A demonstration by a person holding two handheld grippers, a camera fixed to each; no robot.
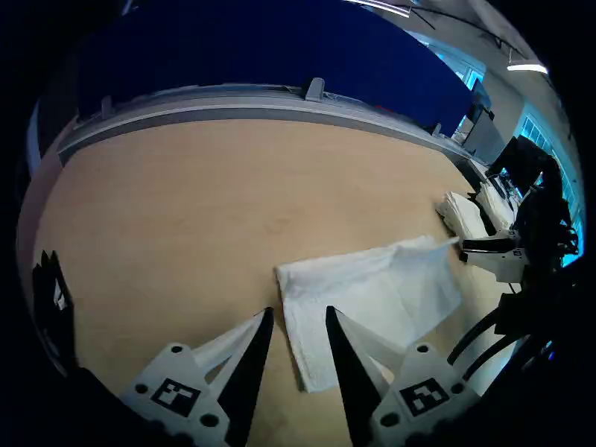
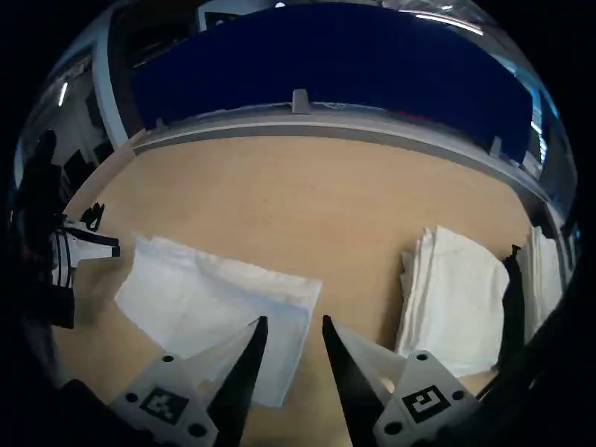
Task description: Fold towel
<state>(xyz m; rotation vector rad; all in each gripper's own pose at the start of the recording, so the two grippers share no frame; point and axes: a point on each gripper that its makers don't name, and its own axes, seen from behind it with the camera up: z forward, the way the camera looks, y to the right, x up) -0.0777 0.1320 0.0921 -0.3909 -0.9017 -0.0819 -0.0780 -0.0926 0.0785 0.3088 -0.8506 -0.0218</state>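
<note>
A white towel point(image 1: 372, 294) lies on the wooden table point(image 1: 186, 208), partly folded, with one layer over another. My left gripper point(image 1: 297, 311) is open just above the towel's near left edge, one finger on each side of that edge. In the left gripper view, my right gripper point(image 1: 463, 250) points at the towel's far right corner. In the right gripper view, the same towel point(image 2: 208, 298) lies to the left. My right gripper point(image 2: 292, 320) is open over its right corner. The left gripper point(image 2: 113, 247) is beside the towel's far left corner.
A stack of folded white towels point(image 2: 454, 298) sits on the table to the right, with another pile point(image 2: 544, 276) beyond a dark gap. That stack point(image 1: 462, 212) is also at the table's right end. A blue partition point(image 1: 261, 52) runs along the back edge.
</note>
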